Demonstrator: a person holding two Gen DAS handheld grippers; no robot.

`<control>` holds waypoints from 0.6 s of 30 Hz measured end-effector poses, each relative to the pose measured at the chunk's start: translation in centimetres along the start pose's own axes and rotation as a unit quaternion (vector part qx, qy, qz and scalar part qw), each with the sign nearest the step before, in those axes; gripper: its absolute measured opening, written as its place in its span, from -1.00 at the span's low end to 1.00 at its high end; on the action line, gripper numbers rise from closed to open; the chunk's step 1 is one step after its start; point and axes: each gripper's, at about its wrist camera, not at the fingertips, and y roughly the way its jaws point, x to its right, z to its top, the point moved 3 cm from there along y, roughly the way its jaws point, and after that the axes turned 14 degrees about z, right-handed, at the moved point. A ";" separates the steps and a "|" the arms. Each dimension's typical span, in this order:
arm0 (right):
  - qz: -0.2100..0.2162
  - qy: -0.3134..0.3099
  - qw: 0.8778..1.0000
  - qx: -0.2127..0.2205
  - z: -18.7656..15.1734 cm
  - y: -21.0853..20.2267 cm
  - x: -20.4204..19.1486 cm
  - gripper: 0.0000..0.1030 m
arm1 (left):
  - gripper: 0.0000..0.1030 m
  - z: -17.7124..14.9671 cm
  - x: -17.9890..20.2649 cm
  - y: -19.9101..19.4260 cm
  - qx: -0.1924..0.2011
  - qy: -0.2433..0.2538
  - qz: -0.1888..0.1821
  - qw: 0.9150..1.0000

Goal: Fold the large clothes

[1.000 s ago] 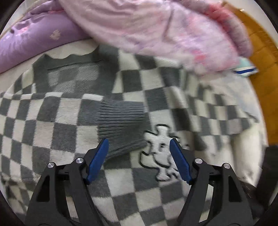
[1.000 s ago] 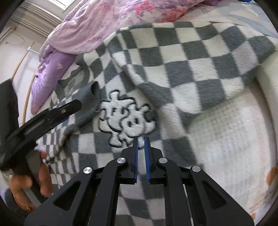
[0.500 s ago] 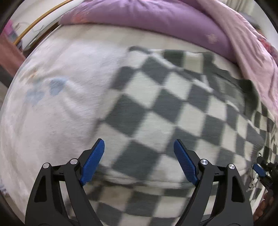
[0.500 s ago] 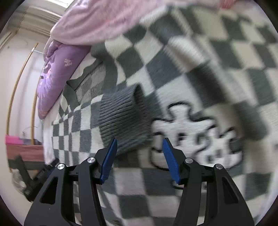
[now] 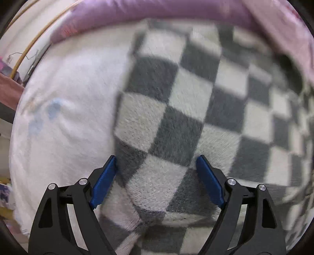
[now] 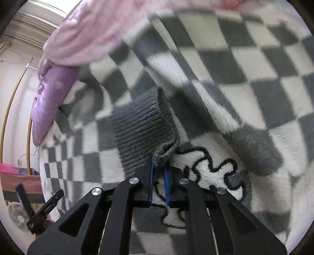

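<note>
A grey and white checkered sweater point(image 5: 188, 109) lies spread on a bed with a white cover point(image 5: 64, 121). My left gripper point(image 5: 157, 176) is open, its blue pads on either side of the sweater's left edge. In the right wrist view the sweater point(image 6: 245, 64) fills the frame, with a white cartoon patch point(image 6: 214, 172). My right gripper point(image 6: 158, 166) is shut on the lower corner of the grey ribbed cuff point(image 6: 139, 129) of a sleeve folded across the body.
A purple pillow point(image 5: 157, 11) and a pink quilt point(image 6: 94, 35) lie along the far side of the bed. My left gripper point(image 6: 39, 209) and a floor fan point(image 6: 17, 217) show at the lower left of the right wrist view.
My left gripper swung from the sweater's middle to its left edge and moved closer. My right gripper opened, moved to the ribbed cuff and closed on it.
</note>
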 end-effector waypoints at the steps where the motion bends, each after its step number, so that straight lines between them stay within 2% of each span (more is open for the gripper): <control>1: -0.010 -0.010 1.000 -0.004 0.2 0.2 -0.3 -0.85 | 0.72 0.1 0.0 0.4 0.005 -0.011 0.002 1.000; 5: -0.008 -0.007 1.000 -0.012 0.3 0.3 -0.2 -0.83 | 0.76 0.3 -0.7 1.0 -0.012 -0.026 -0.020 0.999; 9: 0.013 -0.004 1.000 -0.015 0.8 -2.6 -0.7 -0.55 | 0.77 0.5 -1.8 -0.2 -0.011 -0.032 -0.018 0.999; 11: 0.027 -0.012 1.000 0.007 1.3 -5.4 -0.8 -0.48 | 0.77 0.5 -2.5 -1.6 -0.007 -0.048 -0.028 0.998; 13: 0.025 -0.018 0.999 0.029 2.1 -8.4 -0.5 -0.20 | 0.77 0.7 -2.8 -3.5 0.010 -0.059 -0.035 0.998; 16: 0.001 -0.014 0.998 0.067 3.3 -13.4 1.7 -0.18 | 0.77 1.2 -1.7 -6.7 0.044 -0.054 -0.042 0.997; 18: -0.026 0.011 0.994 0.105 4.2 -17.4 4.4 -0.16 | 0.77 1.4 0.3 -8.8 0.067 -0.036 -0.056 0.996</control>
